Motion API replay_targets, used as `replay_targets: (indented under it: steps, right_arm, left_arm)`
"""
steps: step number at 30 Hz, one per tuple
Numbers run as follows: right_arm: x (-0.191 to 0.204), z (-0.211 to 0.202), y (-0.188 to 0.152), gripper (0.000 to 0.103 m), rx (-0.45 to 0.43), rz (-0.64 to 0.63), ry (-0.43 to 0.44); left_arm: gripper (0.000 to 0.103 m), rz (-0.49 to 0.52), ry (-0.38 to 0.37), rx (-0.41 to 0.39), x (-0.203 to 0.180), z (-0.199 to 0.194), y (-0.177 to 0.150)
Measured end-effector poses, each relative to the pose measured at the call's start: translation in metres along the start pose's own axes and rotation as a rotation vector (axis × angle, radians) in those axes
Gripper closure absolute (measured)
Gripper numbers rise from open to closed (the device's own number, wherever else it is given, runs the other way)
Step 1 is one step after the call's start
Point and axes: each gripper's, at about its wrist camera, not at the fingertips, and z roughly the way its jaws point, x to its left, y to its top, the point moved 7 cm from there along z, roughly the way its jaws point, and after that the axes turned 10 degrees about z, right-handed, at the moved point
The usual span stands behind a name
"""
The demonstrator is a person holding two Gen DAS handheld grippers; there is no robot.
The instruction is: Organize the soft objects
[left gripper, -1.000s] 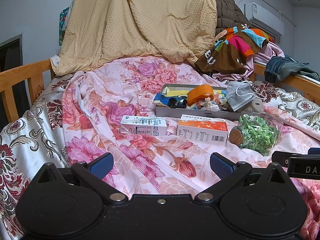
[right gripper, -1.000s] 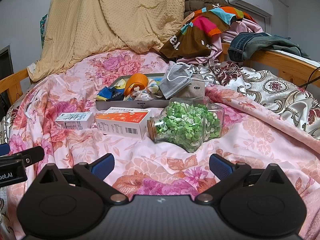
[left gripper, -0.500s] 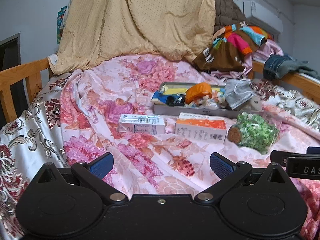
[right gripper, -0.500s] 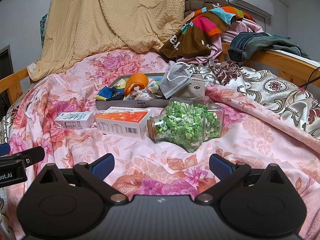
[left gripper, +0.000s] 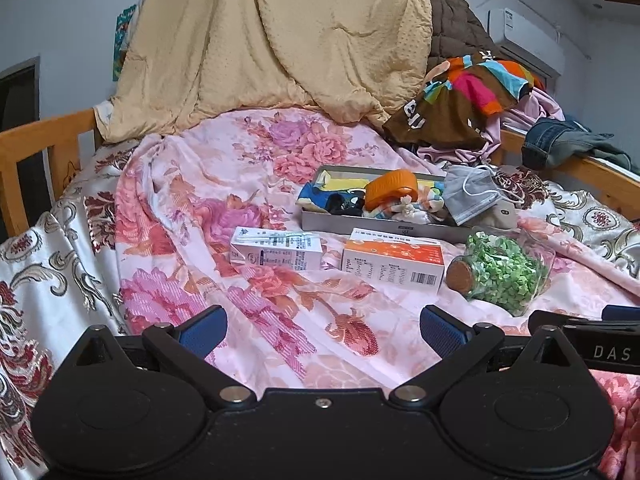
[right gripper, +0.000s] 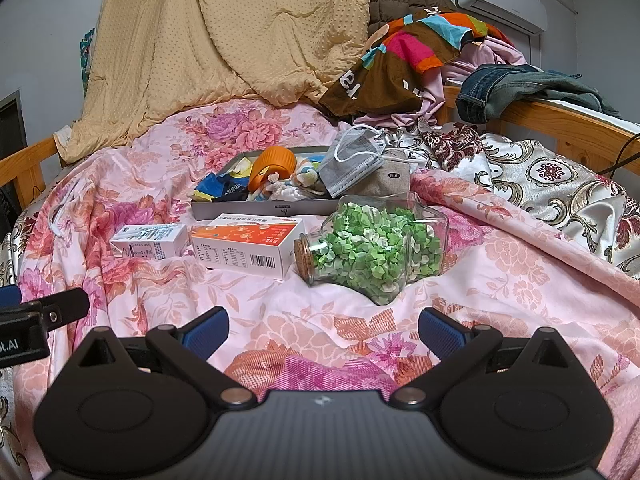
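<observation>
A grey tray (left gripper: 360, 222) (right gripper: 248, 210) lies on the floral bedspread and holds soft items: a grey face mask (left gripper: 470, 196) (right gripper: 354, 164), an orange piece (left gripper: 390, 188) (right gripper: 274, 166), a blue-yellow cloth (left gripper: 316, 196) and small pale socks (right gripper: 288, 188). A grey pouch (right gripper: 390, 180) leans at the tray's right end. My left gripper (left gripper: 322, 328) is open and empty above the bedspread, well short of the boxes. My right gripper (right gripper: 322, 328) is open and empty, just before the jar.
A white carton (left gripper: 276, 252) (right gripper: 150, 242), an orange-white box (left gripper: 394, 266) (right gripper: 246, 246) and a corked glass jar of green paper stars (left gripper: 500, 272) (right gripper: 372, 248) lie in front of the tray. A tan blanket (left gripper: 280, 48), heaped clothes (left gripper: 460, 100) and wooden rails (left gripper: 44, 140) ring the bed.
The left wrist view has drifted slightly, so the boxes and tray sit a little lower and further left. The right gripper has not moved. Both stay open.
</observation>
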Motion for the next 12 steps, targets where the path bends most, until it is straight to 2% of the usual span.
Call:
replay_targets:
  steps: [12]
  right_arm:
    - [-0.001,0.0029,-0.006,0.0,0.007,0.004,-0.001]
  left_arm:
    - [0.001,0.013,-0.006,0.018,-0.0021,0.0029,-0.001]
